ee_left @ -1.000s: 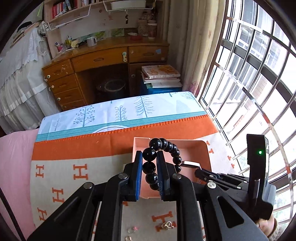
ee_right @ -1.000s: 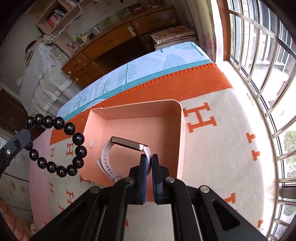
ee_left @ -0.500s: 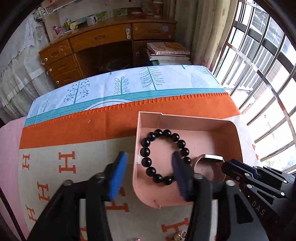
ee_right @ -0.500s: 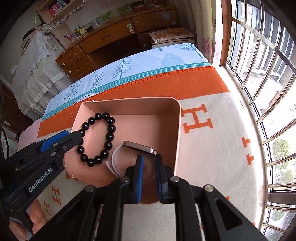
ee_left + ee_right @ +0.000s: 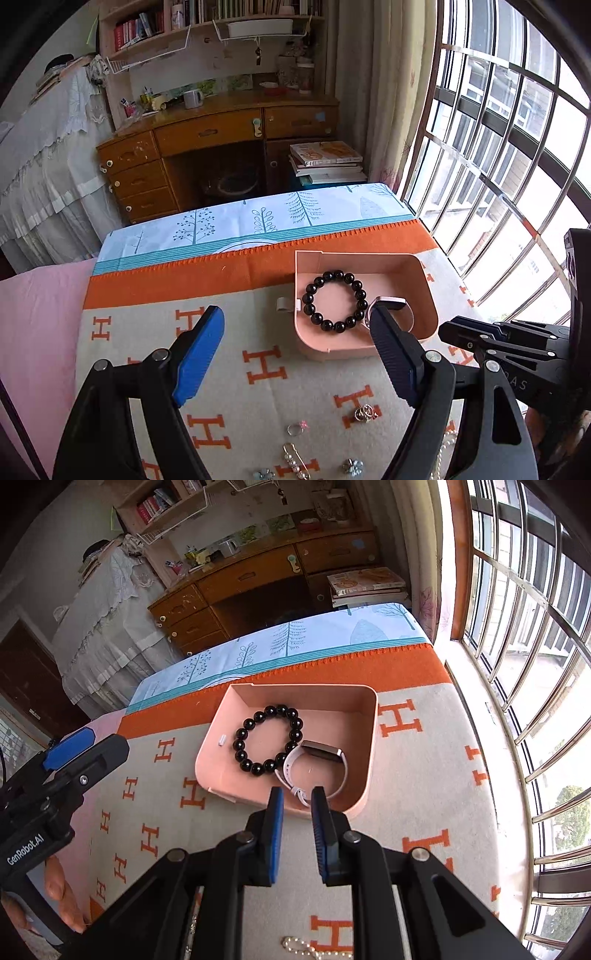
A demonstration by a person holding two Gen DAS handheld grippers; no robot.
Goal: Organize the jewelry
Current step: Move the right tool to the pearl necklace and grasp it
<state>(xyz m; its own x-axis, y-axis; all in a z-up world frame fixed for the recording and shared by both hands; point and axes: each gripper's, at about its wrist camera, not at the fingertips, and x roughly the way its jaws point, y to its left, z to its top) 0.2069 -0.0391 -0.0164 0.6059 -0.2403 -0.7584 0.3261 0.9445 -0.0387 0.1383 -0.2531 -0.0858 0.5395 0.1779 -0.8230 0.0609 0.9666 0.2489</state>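
Left wrist view showed my left gripper (image 5: 295,332) spread wide and empty, its jaws just opened; my right gripper (image 5: 297,797) was slightly parted, holding nothing. Black bead bracelet (image 5: 334,301) and watch (image 5: 321,762) lay in the pink tray (image 5: 424,295) at centre right. Rings and brooches (image 5: 295,430) at the bottom waited on the blanket (image 5: 258,314).

A box (image 5: 371,738) sits on a blanket (image 5: 424,786) spread over the bed. Inside it, a beaded bracelet (image 5: 267,740) lies left of a watch (image 5: 319,764), the two touching. Nearer the camera, on the blanket in front of the box, lie a ring (image 5: 295,428), a pin (image 5: 295,461), brooches (image 5: 352,466) and a charm (image 5: 365,411). Behind the bed stands a table (image 5: 221,129), with stacked books (image 5: 327,160) to its right, beside the window (image 5: 498,166).
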